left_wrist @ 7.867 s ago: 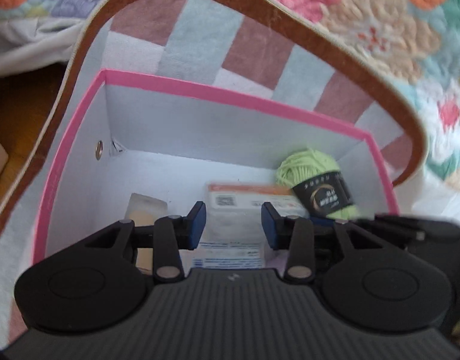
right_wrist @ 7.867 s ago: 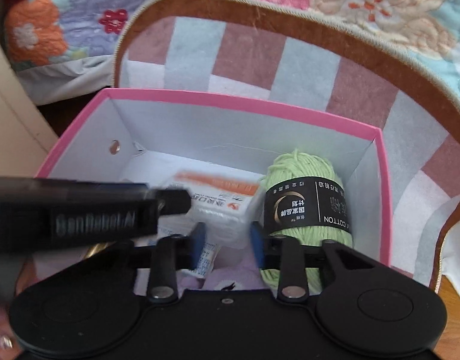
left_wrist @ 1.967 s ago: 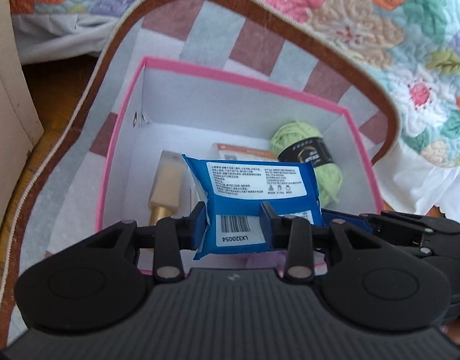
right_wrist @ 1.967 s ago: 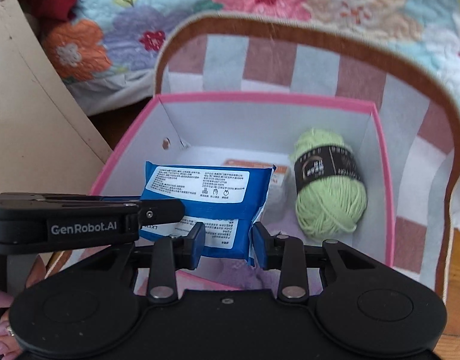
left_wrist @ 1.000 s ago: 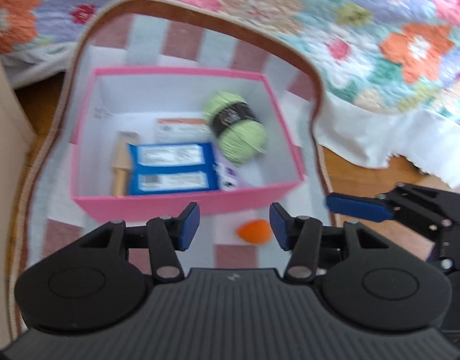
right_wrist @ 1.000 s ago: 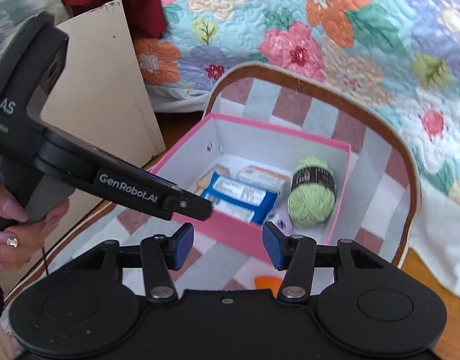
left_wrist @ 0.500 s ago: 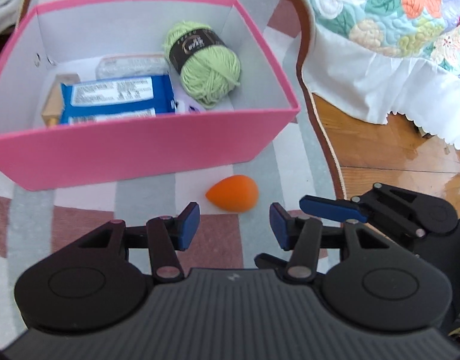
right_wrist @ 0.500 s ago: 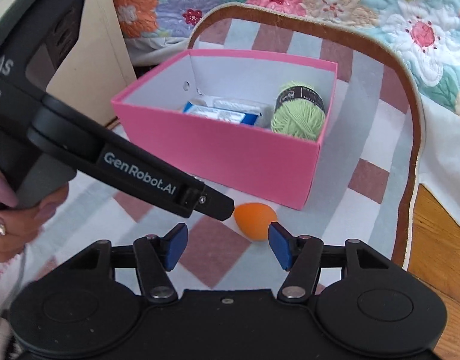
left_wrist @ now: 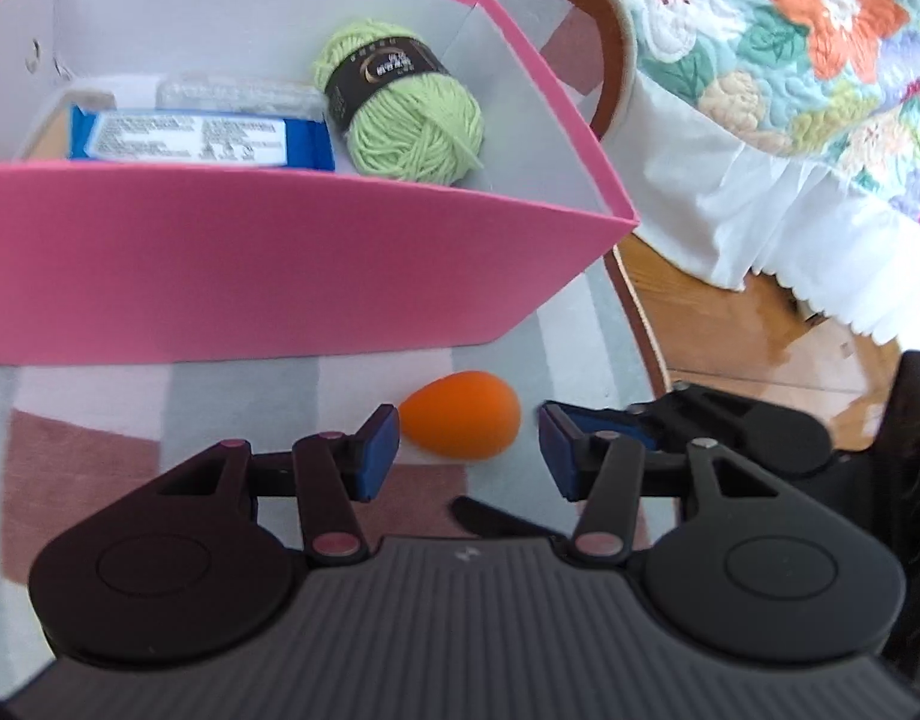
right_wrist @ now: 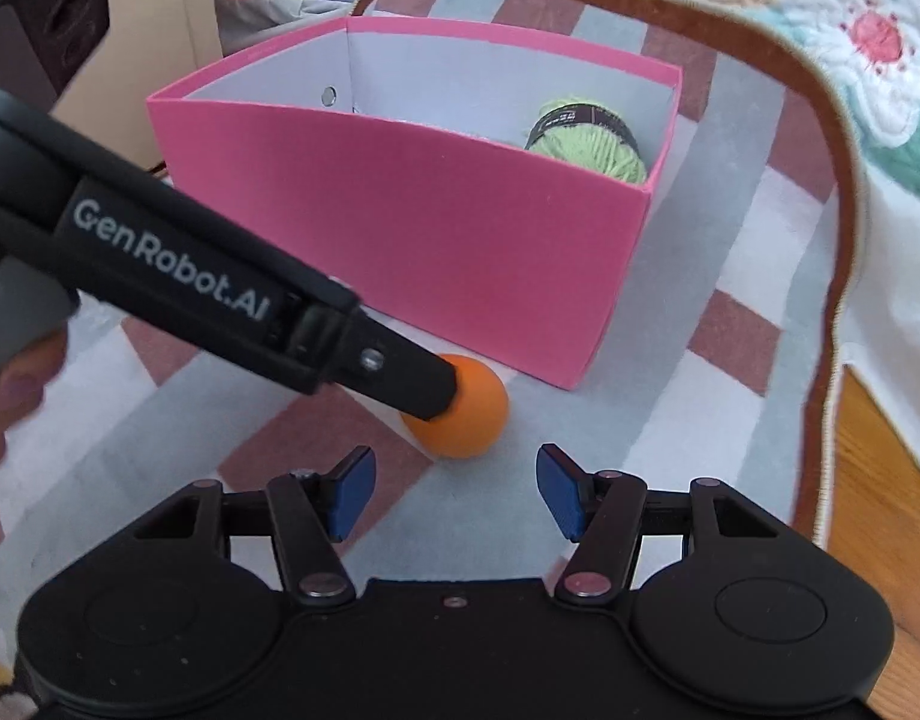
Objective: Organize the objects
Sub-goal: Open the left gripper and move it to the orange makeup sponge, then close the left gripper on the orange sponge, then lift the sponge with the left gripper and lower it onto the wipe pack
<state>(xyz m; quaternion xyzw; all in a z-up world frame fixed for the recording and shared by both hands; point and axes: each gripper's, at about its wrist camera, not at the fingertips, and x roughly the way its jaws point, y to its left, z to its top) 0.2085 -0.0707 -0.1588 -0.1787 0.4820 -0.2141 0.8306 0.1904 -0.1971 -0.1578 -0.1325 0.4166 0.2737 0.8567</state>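
Note:
An orange egg-shaped sponge (left_wrist: 460, 411) lies on the striped rug just in front of the pink box (left_wrist: 280, 276); it also shows in the right wrist view (right_wrist: 469, 420). My left gripper (left_wrist: 467, 450) is open, low over the rug, with the sponge between its fingertips. My right gripper (right_wrist: 454, 495) is open and empty, just behind the sponge. The pink box (right_wrist: 430, 228) holds a green yarn ball (left_wrist: 400, 114), a blue packet (left_wrist: 202, 141) and a clear-wrapped pack behind it.
The box stands on a striped rug (right_wrist: 730, 330) with a brown border. A floral quilt with a white frill (left_wrist: 760, 120) hangs at the right over wooden floor (left_wrist: 730, 330). A beige board (right_wrist: 160, 18) stands at the far left.
Both grippers have dropped lower and moved closer to the orange sponge. The left gripper's fingertips now flank it. Earlier, the left gripper put the blue packet in the box.

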